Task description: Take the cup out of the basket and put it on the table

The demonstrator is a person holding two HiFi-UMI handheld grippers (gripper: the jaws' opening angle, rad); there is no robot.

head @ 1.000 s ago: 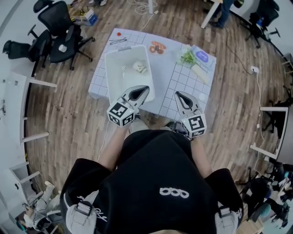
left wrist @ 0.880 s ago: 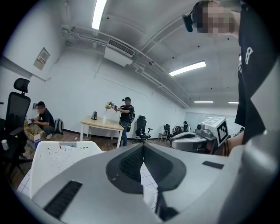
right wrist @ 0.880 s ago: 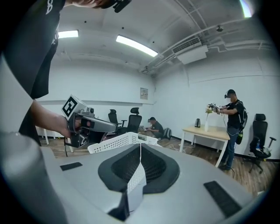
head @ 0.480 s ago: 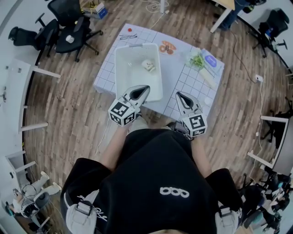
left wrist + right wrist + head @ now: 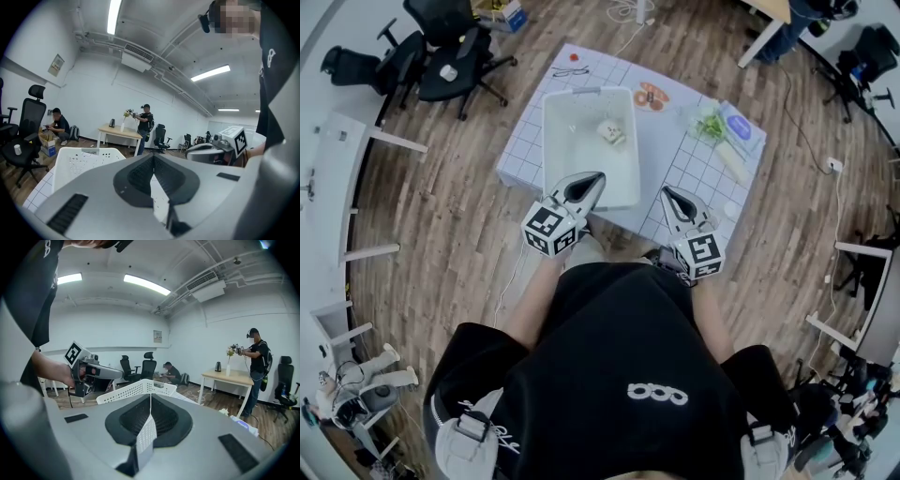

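Observation:
A small pale cup (image 5: 612, 132) lies inside the white perforated basket (image 5: 581, 169) on the grid-patterned table (image 5: 675, 164). My left gripper (image 5: 597, 176) is shut and empty, its tip over the basket's near right corner. My right gripper (image 5: 667, 191) is also shut and empty, above the table's near edge to the right of the basket. The left gripper view has its closed jaws (image 5: 153, 157) in front of the basket's rim (image 5: 79, 161). In the right gripper view the closed jaws (image 5: 150, 397) point at the basket (image 5: 136, 389). The cup is hidden in both gripper views.
Red items (image 5: 651, 95), leafy greens (image 5: 709, 125), a blue packet (image 5: 738, 127) and a small white disc (image 5: 729, 209) lie on the table's far and right parts. Black office chairs (image 5: 441, 56) stand on the wooden floor to the left. People are further back in the room.
The table and basket have drifted a little to the right in the head view. Both grippers stay shut in about the same place.

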